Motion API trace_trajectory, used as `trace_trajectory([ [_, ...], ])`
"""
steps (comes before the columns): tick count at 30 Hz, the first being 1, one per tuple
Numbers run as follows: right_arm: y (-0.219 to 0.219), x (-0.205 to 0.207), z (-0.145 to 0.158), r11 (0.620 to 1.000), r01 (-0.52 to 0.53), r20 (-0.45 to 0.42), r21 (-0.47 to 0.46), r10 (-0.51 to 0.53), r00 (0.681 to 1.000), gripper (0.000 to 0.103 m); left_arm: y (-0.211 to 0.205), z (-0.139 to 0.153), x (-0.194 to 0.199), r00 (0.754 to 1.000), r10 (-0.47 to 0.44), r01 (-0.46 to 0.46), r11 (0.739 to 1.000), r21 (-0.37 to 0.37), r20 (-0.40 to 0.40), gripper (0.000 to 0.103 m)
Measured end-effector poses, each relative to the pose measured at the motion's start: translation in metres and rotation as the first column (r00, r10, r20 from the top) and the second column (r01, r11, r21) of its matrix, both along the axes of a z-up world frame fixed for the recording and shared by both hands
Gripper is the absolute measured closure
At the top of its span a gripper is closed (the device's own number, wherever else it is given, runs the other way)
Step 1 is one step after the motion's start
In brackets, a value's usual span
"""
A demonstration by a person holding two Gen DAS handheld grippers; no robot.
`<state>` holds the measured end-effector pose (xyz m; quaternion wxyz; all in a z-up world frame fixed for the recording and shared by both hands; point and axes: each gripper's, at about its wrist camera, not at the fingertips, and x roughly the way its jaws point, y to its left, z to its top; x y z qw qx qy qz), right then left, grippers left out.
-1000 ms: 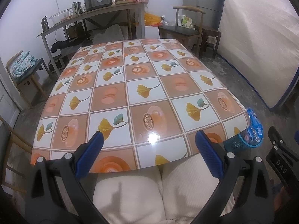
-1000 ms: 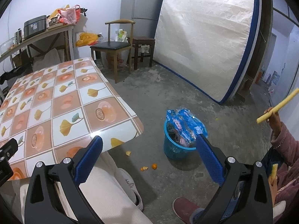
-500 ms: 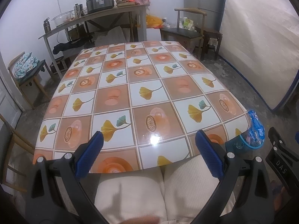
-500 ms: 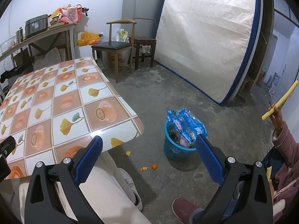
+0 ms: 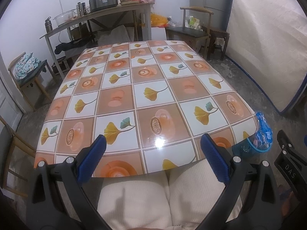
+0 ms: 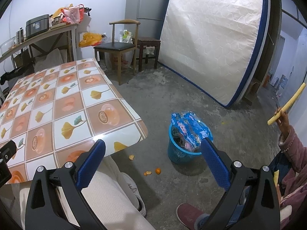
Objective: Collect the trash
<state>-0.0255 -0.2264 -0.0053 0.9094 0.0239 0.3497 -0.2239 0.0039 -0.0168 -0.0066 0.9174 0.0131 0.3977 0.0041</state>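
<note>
A blue mesh trash bin (image 6: 179,149) stands on the concrete floor right of the table, with a blue plastic wrapper (image 6: 190,127) sticking out of it; the bin also shows in the left wrist view (image 5: 251,148). Small orange peel scraps (image 6: 152,171) lie on the floor near the bin. My left gripper (image 5: 153,157) is open and empty over the near edge of the tiled-pattern table (image 5: 134,88). My right gripper (image 6: 153,161) is open and empty, above the floor between table corner and bin.
My lap in white trousers (image 5: 149,197) is under both grippers. A seated person (image 6: 287,153) holding a yellow stick is at the right. A mattress (image 6: 211,38) leans on the wall; a chair (image 6: 117,48) and a side table (image 5: 96,13) stand behind.
Both grippers have drifted slightly back and up, so the table looks a little farther. Both stay open and empty. The person's hand with the stick has moved slightly.
</note>
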Motion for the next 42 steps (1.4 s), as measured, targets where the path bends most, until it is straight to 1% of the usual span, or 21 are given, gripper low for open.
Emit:
trace_trajectory([
  [8,0.0007,0.0005,0.0004,1.000,-0.002,0.001,-0.002,0.002,1.000,0.006,0.0019,-0.0009,0.0022,1.000,-0.001,0.001,1.000,0.000,-0.013,0.008],
  [42,-0.0025,-0.0002,0.0017,1.000,0.002,0.001,-0.003,-0.002,1.000,0.006,0.0048,-0.0050,0.0023,1.000,0.003,-0.003,1.000,-0.003,-0.017,0.008],
])
